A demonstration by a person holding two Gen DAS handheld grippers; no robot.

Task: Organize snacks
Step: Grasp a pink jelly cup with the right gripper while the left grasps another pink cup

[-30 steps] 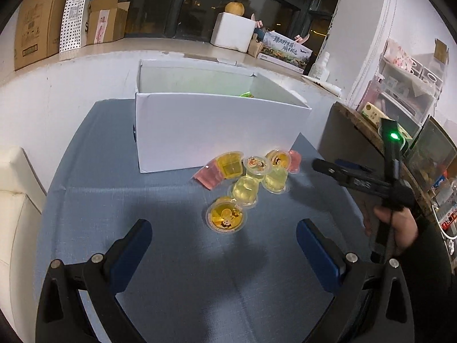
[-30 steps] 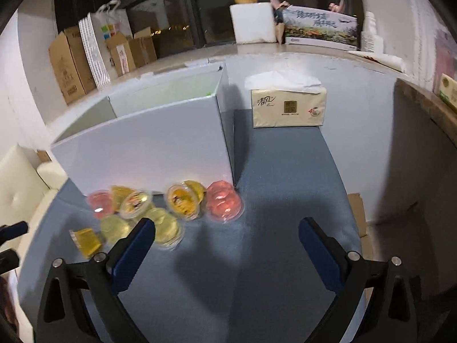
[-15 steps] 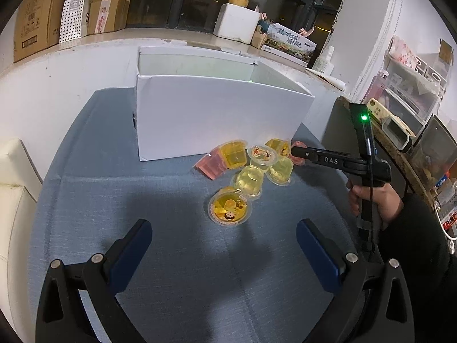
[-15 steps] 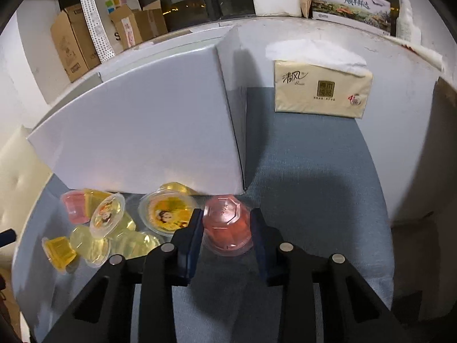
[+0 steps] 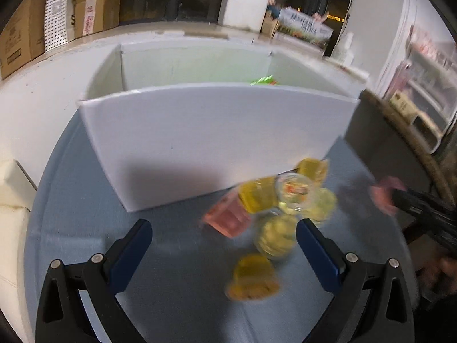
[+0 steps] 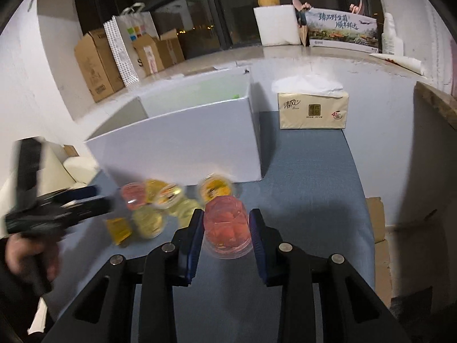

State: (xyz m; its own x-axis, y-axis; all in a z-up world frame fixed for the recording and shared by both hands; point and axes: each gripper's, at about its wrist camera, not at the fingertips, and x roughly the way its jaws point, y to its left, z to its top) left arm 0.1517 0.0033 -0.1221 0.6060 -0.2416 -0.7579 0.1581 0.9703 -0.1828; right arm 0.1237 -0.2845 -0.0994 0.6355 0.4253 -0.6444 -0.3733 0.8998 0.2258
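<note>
The right gripper (image 6: 226, 230) has just closed its blue padded jaws on a pink jelly cup (image 6: 227, 228), a clear faceted plastic tub with reddish fruit pieces inside, held just in front of the right front corner of the white box (image 6: 182, 148). The box is smooth, open-topped cardboard standing on the blue woven cloth of the tabletop (image 6: 311, 188). The other jelly cups (image 5: 288, 205), round and square, yellow and pink with foil lids, cluster against the box's front wall; blur softens them, so their count is unclear. The left gripper (image 5: 224, 237) stands wide open just before this cluster, holding nothing. A tan tissue pack (image 6: 312, 108) sits at the far edge.
</note>
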